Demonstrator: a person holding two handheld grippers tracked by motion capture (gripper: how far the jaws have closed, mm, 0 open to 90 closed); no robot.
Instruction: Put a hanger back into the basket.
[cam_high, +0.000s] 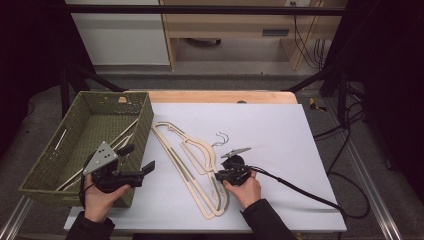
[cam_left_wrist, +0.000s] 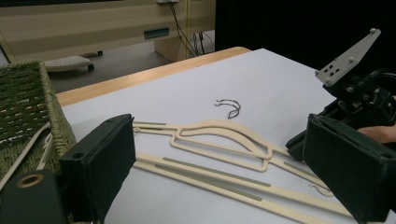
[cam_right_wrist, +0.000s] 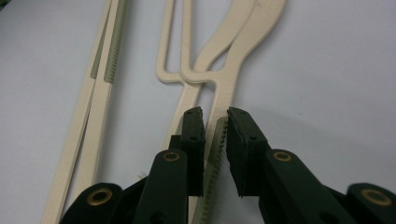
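Note:
Two cream hangers (cam_high: 200, 165) lie stacked on the white table top, their dark wire hooks (cam_high: 221, 137) pointing toward the far side. My right gripper (cam_high: 218, 176) is down at their near right arm. In the right gripper view its jaws (cam_right_wrist: 215, 116) are drawn in on the ribbed arm of the upper hanger (cam_right_wrist: 219, 93), with the pads against it. My left gripper (cam_high: 139, 157) hovers open by the front right corner of the green woven basket (cam_high: 145, 120), nothing between its jaws (cam_left_wrist: 219, 140). From there I see the hangers (cam_left_wrist: 219, 140) and the right gripper (cam_left_wrist: 295, 144) across the table.
The basket (cam_left_wrist: 28, 93) holds more cream hangers (cam_high: 75, 175) lying along its floor. A black cable (cam_high: 300, 190) trails from the right gripper toward the table's right edge. A wooden strip (cam_high: 220, 96) borders the far edge, with cabinets beyond.

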